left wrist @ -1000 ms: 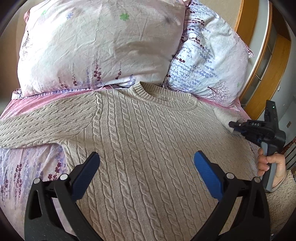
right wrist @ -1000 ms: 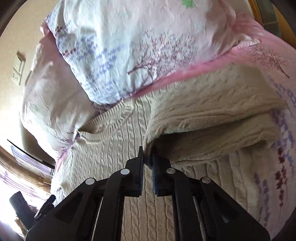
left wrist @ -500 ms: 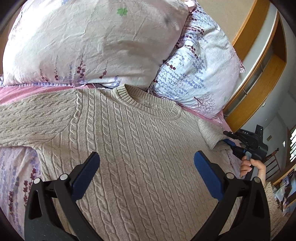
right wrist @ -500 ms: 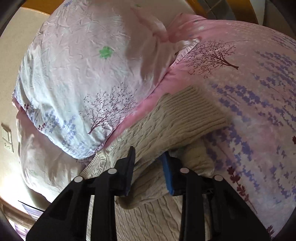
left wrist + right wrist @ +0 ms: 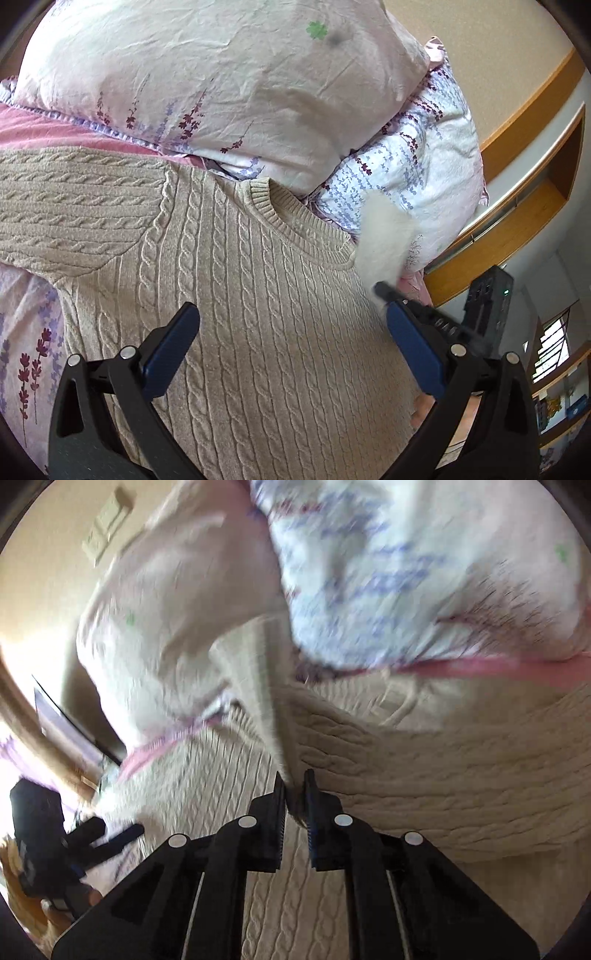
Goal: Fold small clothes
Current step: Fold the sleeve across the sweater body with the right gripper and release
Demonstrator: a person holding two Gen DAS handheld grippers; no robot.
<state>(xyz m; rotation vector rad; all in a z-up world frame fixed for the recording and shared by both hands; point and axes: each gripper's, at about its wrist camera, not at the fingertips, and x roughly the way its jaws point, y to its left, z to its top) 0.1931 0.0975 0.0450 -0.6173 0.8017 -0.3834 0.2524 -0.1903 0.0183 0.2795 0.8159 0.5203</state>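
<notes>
The right claw is closing its jaws on a fold of the beige cable-knit sweater, pinching the right sleeve and lifting it over the sweater's body. The left claw is hovering spread wide above the chest, touching nothing. The sweater is lying flat on the bed, its collar just below two floral pillows.

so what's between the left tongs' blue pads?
Only the flat front of the beige cable-knit sweater, untouched, pads wide apart; left wrist view.
</notes>
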